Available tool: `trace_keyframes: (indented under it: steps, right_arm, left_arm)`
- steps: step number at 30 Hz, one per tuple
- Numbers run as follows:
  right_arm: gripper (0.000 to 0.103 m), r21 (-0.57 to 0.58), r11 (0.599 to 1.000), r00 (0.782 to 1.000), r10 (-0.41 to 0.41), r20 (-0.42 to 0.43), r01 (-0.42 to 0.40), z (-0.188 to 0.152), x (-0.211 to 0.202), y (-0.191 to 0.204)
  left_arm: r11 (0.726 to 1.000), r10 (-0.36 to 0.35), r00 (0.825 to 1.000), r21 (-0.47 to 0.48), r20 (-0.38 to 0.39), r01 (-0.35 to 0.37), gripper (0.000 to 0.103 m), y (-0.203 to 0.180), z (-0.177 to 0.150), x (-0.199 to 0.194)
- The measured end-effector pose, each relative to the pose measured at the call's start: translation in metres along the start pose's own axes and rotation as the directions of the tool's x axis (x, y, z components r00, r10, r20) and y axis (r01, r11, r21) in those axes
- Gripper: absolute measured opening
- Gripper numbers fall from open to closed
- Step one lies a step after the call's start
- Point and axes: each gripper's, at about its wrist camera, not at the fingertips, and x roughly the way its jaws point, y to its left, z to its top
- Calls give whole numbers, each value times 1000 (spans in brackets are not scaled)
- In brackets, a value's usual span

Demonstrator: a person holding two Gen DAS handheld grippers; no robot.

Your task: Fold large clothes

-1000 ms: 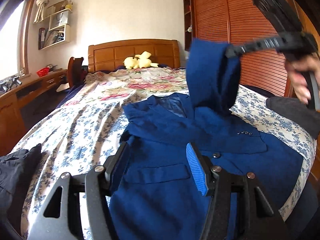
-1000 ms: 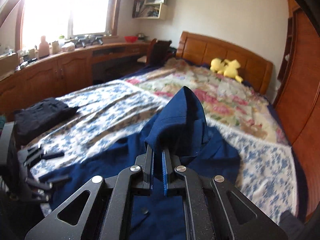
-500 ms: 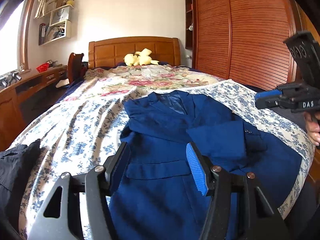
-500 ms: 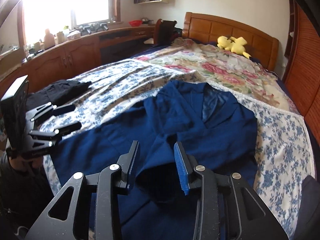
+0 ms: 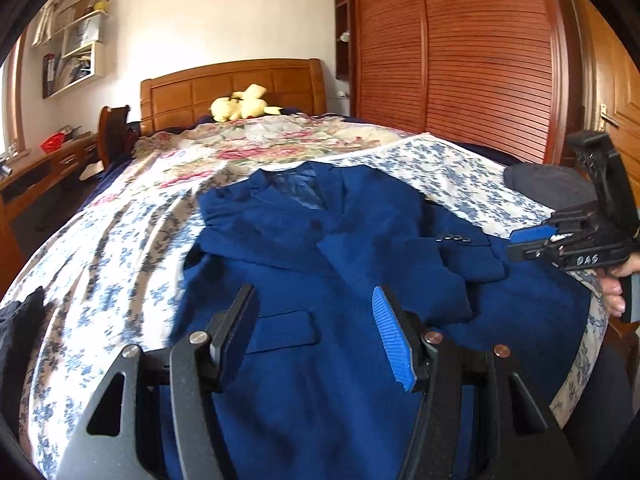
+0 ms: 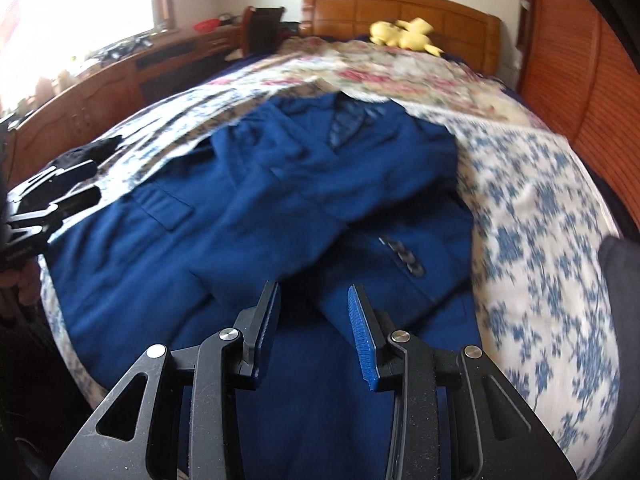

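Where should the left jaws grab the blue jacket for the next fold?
Probably the blue jacket at its unfolded edge beside the flap pocket, coming in low from the bedspread side: that side lies flat, while the other sleeve is already folded across.

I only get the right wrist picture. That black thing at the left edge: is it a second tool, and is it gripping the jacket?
Observer: Yes, it is the left tool. Its own camera shows its jaws apart above the jacket, with nothing between them.
Operator: Who holds the right tool?
Observer: In the left wrist view, a hand grips it from below. Its jaws have just been opening and are empty.
Operator: What is past the wardrobe?
Observer: A wooden door with a metal handle.
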Motion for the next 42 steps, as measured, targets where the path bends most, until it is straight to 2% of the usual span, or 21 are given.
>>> trace_keyframes:
  steps: [4, 6, 10, 18, 22, 26, 27, 32, 35, 39, 41, 42]
  right_arm:
    - [36, 30, 999, 1000, -24, -2, 24, -15, 6, -14]
    - [48, 65, 998, 1000, -18, -4, 19, -20, 13, -23]
    - [55, 99, 995, 1000, -21, 9, 20, -29, 28, -33]
    - [56, 100, 995, 1000, -27, 1, 26, -43, 51, -34]
    - [56, 110, 994, 1000, -7, 22, 5, -47, 49, -36]
    - [56, 88, 996, 1000, -7, 30, 4, -49, 45, -31]
    - [56, 80, 997, 999, -4, 32, 1, -50, 43, -30]
    - [56, 84, 996, 999, 10, 40, -13, -51, 41, -31]
    - [56, 82, 997, 999, 10, 40, -13, -51, 41, -31]
    - [56, 72, 997, 999, 2, 35, -5, -50, 42, -30]
    - [56, 73, 997, 999, 4, 40, -7, -50, 42, -30]
    - [56, 75, 997, 999, 7, 42, -11, -50, 41, -31]
  left_arm:
    - [999, -34, 999, 11, -10, 34, 58, -20, 9, 15]
    - [998, -57, 998, 9, -19, 57, 58, -30, 13, 25]
    - [997, -76, 996, 28, -40, 77, 58, -50, 15, 42]
    - [989, -89, 993, 108, -80, 98, 58, -87, 22, 73]
    - [985, -126, 988, 104, -95, 135, 58, -96, 32, 85]
    - [983, -129, 982, 115, -138, 145, 56, -106, 41, 105]
    - [981, -135, 979, 121, -155, 154, 50, -110, 44, 112]
    - [973, -139, 958, 143, -250, 179, 46, -126, 56, 149]
    - [971, -115, 949, 169, -293, 169, 43, -134, 61, 168]
    - [970, -41, 936, 212, -349, 121, 42, -138, 61, 188]
    - [971, -21, 925, 214, -379, 110, 42, -136, 58, 195]
    - [971, -16, 917, 213, -399, 109, 34, -134, 55, 198]
